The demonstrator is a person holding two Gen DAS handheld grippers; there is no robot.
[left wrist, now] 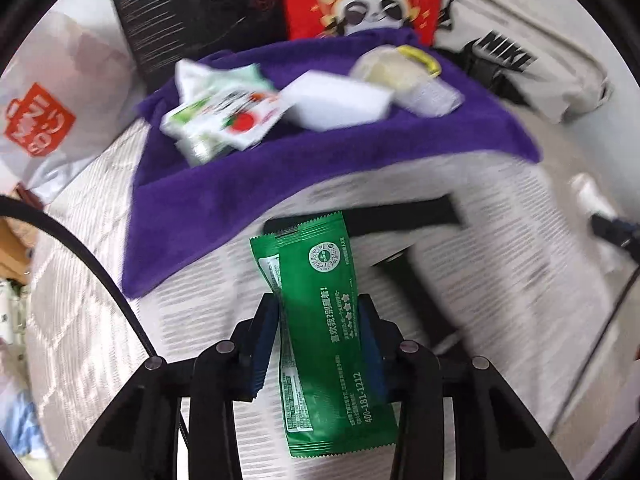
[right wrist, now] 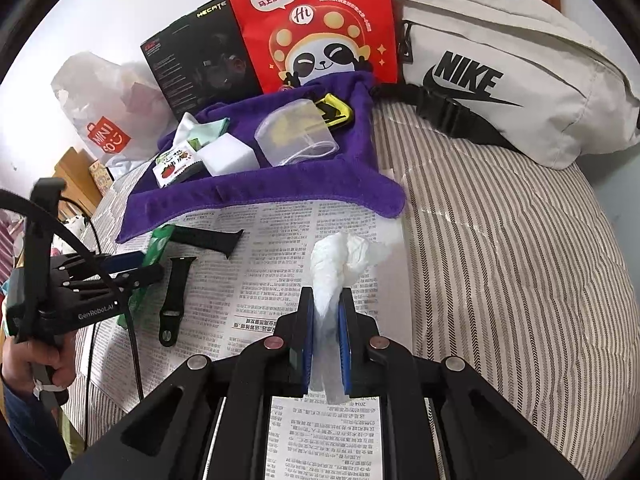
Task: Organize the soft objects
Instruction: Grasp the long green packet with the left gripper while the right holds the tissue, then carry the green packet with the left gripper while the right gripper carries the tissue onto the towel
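Both hands carry a load above the newspaper (right wrist: 280, 248) spread on the striped bed cover (right wrist: 500, 260). The left gripper (left wrist: 320, 320) has its fingers closed on a green sachet (left wrist: 320, 320), pinched near mid-length; the sachet's long axis runs along the fingers, its serrated far end aimed at the purple towel (left wrist: 224, 184) directly ahead. The right gripper (right wrist: 326, 320) has its fingers closed on a crumpled white tissue (right wrist: 340, 258), whose twisted tail passes between the blue pads (right wrist: 344, 344) while the bunched head projects forward, likewise toward the towel's near hem.

The towel already carries the gathered soft goods: a white sponge block (right wrist: 228, 156), a strawberry-printed packet (right wrist: 174, 164), a pale green cloth (right wrist: 204, 126) and a clear pouch (right wrist: 294, 130) with a yellow-and-black item behind it. Two black watch-strap halves (right wrist: 176, 296) lie on the newspaper between the left gripper and the towel's near edge.

Judged from both views, the left gripper sits nearer the towel's left corner, the right nearer its right half (neither load has yet crossed the hem); the coming move is probably a forward carry and release.

Legible writing: "400-181-1212" on the sachet; "NIKE" on the cream waist bag (right wrist: 500, 72); "Hi" on the red panda bag (right wrist: 316, 32); "HECATE" on the black box (right wrist: 196, 60); "MINISO" on the plastic bag (right wrist: 108, 120), partly read; "GenRobot.AI" on the left gripper.
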